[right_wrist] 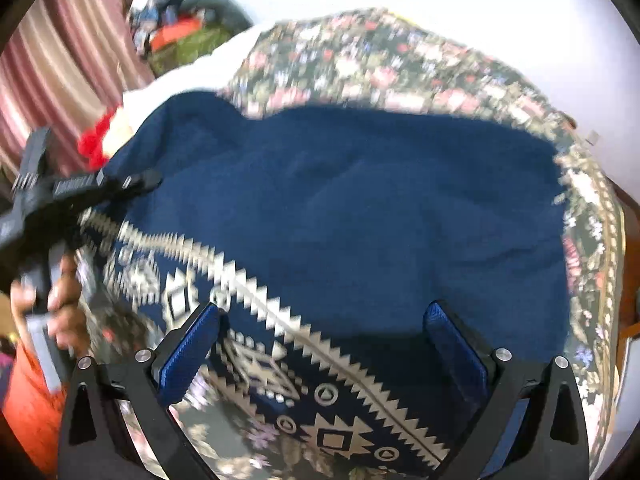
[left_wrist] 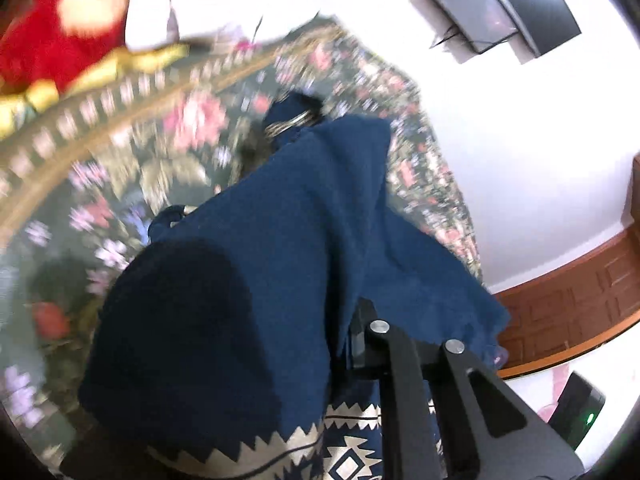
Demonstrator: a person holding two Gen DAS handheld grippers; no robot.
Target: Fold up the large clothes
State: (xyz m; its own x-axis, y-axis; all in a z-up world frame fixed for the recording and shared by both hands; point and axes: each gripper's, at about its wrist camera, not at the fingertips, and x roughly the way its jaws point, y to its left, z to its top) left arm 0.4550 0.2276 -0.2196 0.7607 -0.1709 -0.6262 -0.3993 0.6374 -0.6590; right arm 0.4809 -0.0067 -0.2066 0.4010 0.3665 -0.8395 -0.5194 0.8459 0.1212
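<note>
No legible text, label, brand or number anywhere. Only woven cream triangles, squares and circles on the navy garment point(right_wrist: 360, 208); pale marks on the far-left gripper point(right_wrist: 140, 182) too blurred to read.

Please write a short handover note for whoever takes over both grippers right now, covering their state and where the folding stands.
Left gripper: shut on the edge of the navy garment, which drapes over it in the left wrist view.
Right gripper: open, above the garment's patterned band, gripping nothing.
The garment lies spread on the floral cover.
Done: one edge pinched and raised.
Left: carry that edge across, lay it down, make the remaining folds.
</note>
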